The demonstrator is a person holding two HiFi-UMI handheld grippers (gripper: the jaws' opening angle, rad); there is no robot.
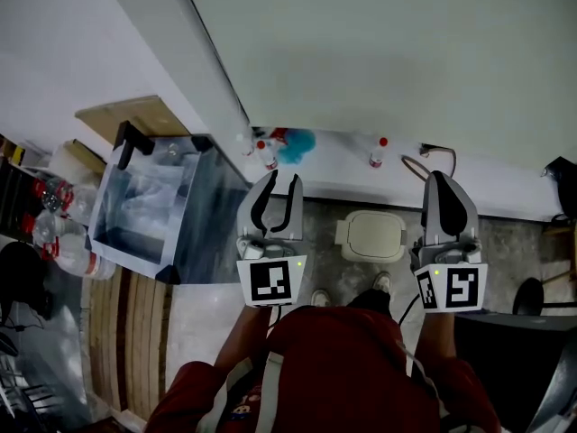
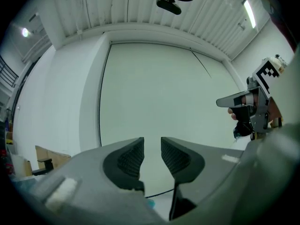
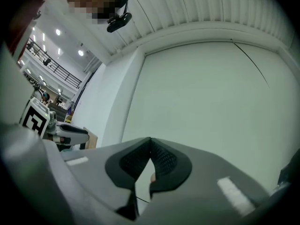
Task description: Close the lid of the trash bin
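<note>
Trash bin (image 1: 370, 253) sitting on floor by wall, between both tongs. Lid (image 1: 372, 233) looking already down, so task seeming done. Left tongs (image 1: 282, 183) hovering part-open, gripping nothing. Right tongs (image 1: 444, 180) pressing closed, empty. Nothing apparently remaining.

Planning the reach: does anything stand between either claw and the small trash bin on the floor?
Nothing visible does. The trash bin stands on the floor below and between the left claw, open and empty, and the right claw, shut and empty. Its lid looks already down. The person's shoe is beside it, not over it.
</note>
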